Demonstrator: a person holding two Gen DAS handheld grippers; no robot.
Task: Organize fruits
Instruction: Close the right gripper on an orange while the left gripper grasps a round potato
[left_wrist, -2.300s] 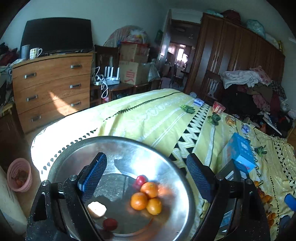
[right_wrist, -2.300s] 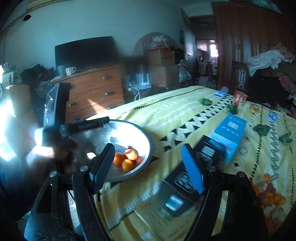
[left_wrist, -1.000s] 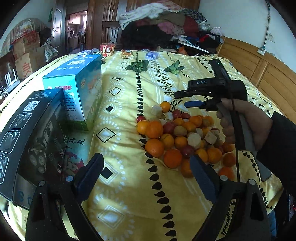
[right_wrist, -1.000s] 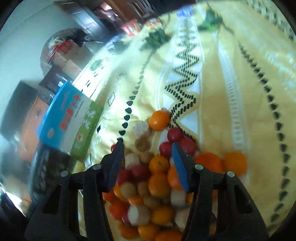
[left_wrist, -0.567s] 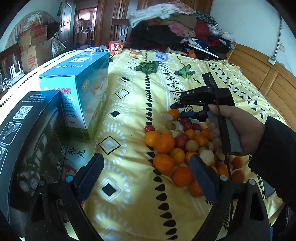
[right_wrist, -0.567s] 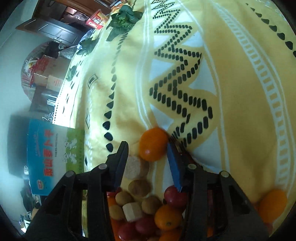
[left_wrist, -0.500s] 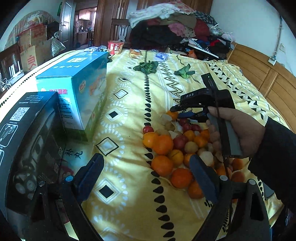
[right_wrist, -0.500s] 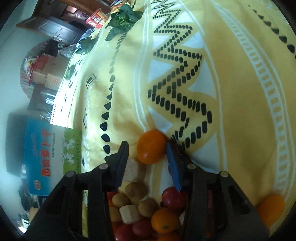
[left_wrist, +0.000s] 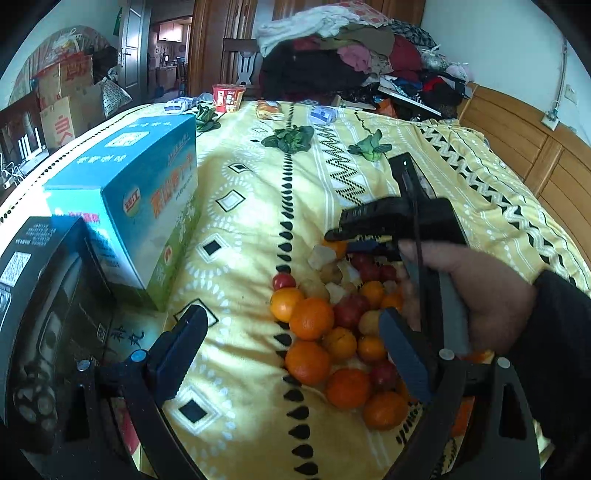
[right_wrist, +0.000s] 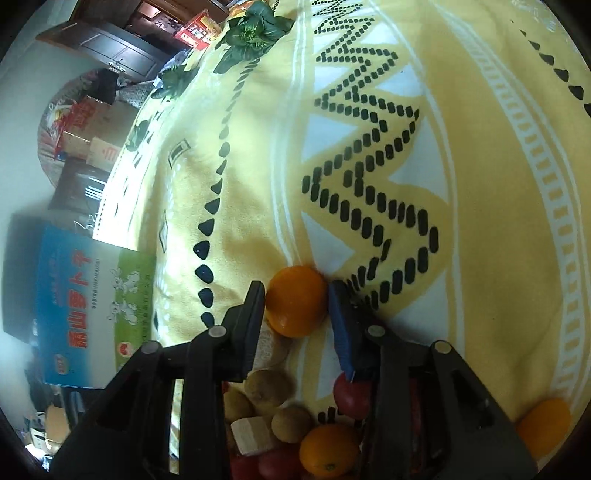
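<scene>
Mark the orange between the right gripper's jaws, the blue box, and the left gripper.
orange (right_wrist: 295, 304): right wrist view, its front.
blue box (left_wrist: 122, 192): left wrist view, top face.
left hand-held gripper (left_wrist: 291, 354): left wrist view, midway between fingertips.

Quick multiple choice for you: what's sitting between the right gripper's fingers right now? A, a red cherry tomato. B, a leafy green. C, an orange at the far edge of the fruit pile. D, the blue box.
C: in the right wrist view the orange sits between the two fingers of the right gripper, touching both pads, at the far edge of the fruit pile.
</scene>
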